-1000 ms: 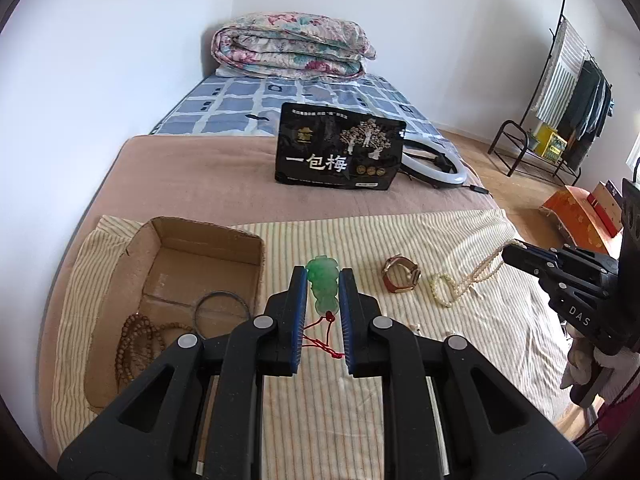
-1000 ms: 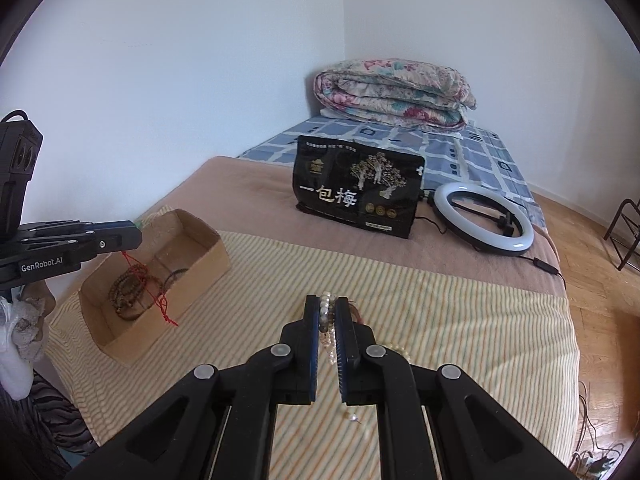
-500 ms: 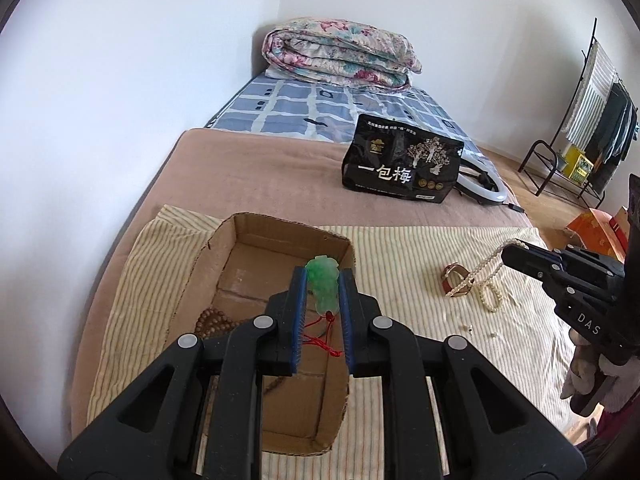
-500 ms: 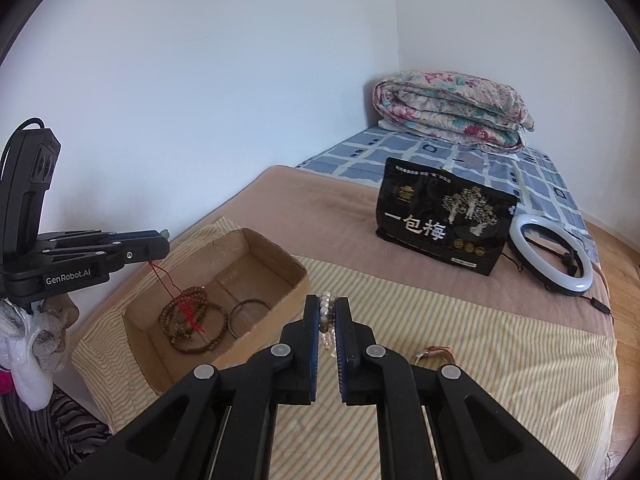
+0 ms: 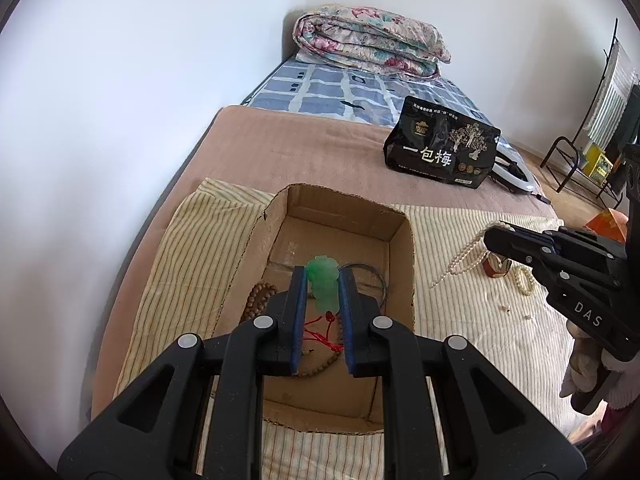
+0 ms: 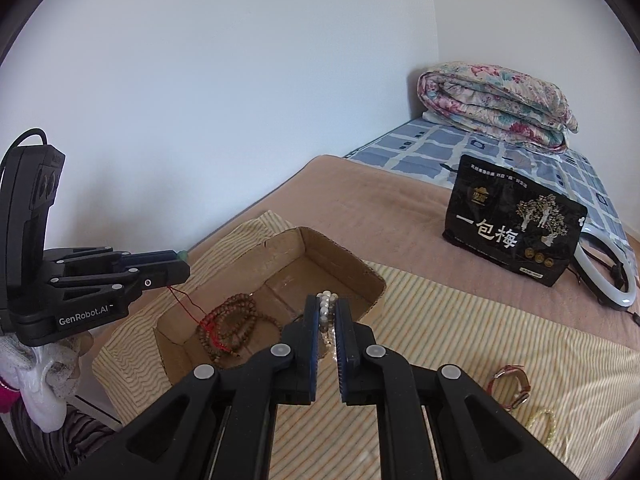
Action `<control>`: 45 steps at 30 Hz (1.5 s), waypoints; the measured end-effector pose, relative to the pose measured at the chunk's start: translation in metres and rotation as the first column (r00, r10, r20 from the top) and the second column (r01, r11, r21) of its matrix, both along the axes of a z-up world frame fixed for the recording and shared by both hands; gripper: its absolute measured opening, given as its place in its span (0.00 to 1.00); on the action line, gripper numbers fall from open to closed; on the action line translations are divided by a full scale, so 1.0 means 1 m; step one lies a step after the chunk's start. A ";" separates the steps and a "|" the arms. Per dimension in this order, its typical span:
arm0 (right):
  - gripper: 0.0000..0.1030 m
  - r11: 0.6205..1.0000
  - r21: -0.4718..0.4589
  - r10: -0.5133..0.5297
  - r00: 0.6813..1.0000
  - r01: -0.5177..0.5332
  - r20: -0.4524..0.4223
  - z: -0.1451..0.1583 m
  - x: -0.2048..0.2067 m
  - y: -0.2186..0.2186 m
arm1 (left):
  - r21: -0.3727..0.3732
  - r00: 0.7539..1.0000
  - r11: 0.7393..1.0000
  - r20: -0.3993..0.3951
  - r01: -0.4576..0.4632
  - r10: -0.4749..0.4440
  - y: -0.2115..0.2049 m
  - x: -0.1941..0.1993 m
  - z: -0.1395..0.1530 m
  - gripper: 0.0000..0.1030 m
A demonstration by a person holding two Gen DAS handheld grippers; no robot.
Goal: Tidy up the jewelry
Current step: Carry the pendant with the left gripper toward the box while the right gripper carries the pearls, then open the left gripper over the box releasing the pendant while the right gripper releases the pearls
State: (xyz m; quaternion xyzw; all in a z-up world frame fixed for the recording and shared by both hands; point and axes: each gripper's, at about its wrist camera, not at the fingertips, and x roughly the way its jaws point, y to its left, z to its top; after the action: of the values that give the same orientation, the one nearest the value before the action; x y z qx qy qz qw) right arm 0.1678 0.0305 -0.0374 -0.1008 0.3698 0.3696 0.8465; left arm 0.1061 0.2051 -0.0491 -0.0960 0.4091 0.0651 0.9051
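My left gripper (image 5: 323, 276) is shut on a green jade pendant (image 5: 325, 285) with a red cord (image 5: 324, 334), held over the open cardboard box (image 5: 400, 216). In the box lie a brown bead bracelet (image 6: 234, 326) and a thin dark bangle (image 5: 372, 276). My right gripper (image 6: 327, 303) is shut on a white pearl necklace (image 6: 325, 308), which hangs down beside the box's right wall (image 5: 460, 256). The left gripper also shows in the right wrist view (image 6: 176, 268).
A brown-strap watch (image 6: 512, 384) and a pale bead bracelet (image 6: 542, 426) lie on the striped cloth (image 6: 460, 320). A black snack bag (image 5: 442, 148), a ring light (image 6: 608, 272) and a folded quilt (image 5: 368, 44) sit farther back on the bed. A clothes rack (image 5: 600, 120) stands right.
Both grippers have moved left toward the box. The left one now holds the pendant over the box's inside; the right one has carried the pearl necklace up to the box's right wall.
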 end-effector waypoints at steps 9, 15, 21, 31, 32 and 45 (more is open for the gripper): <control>0.05 0.999 -0.020 0.024 0.999 -0.025 -0.025 -0.019 0.002 0.031 | -0.004 0.999 1.000 -0.033 -0.011 0.010 0.009 -0.005 -0.013 0.14; 0.05 0.999 -0.034 0.023 0.998 -0.025 -0.051 -0.032 0.007 0.039 | -0.003 0.999 1.000 -0.040 -0.010 0.010 0.010 -0.004 -0.017 0.14; 0.05 0.999 -0.043 0.022 0.998 -0.025 -0.064 -0.040 0.010 0.044 | -0.003 0.999 1.000 -0.043 -0.010 0.010 0.009 -0.004 -0.019 0.14; 0.36 0.999 -0.049 0.003 0.998 -0.006 -0.065 -0.041 0.009 0.045 | 0.014 0.998 0.999 -0.060 -0.036 0.037 0.014 0.000 -0.027 0.18; 0.40 0.999 -0.051 -0.001 0.998 -0.002 -0.063 -0.041 0.008 0.044 | 0.015 0.998 0.999 -0.058 -0.039 0.040 0.014 0.000 -0.026 0.31; 0.86 0.997 -0.056 -0.055 0.999 0.054 -0.001 -0.028 0.005 0.036 | 0.024 0.998 0.999 -0.038 -0.047 0.048 0.014 -0.002 -0.022 0.39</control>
State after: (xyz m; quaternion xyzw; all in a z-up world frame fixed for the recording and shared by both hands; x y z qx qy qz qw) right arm 0.1723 0.0667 -0.0651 -0.1137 0.3836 0.3360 0.8526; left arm 0.1045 0.2191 -0.0716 -0.0941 0.4233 0.0931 0.8963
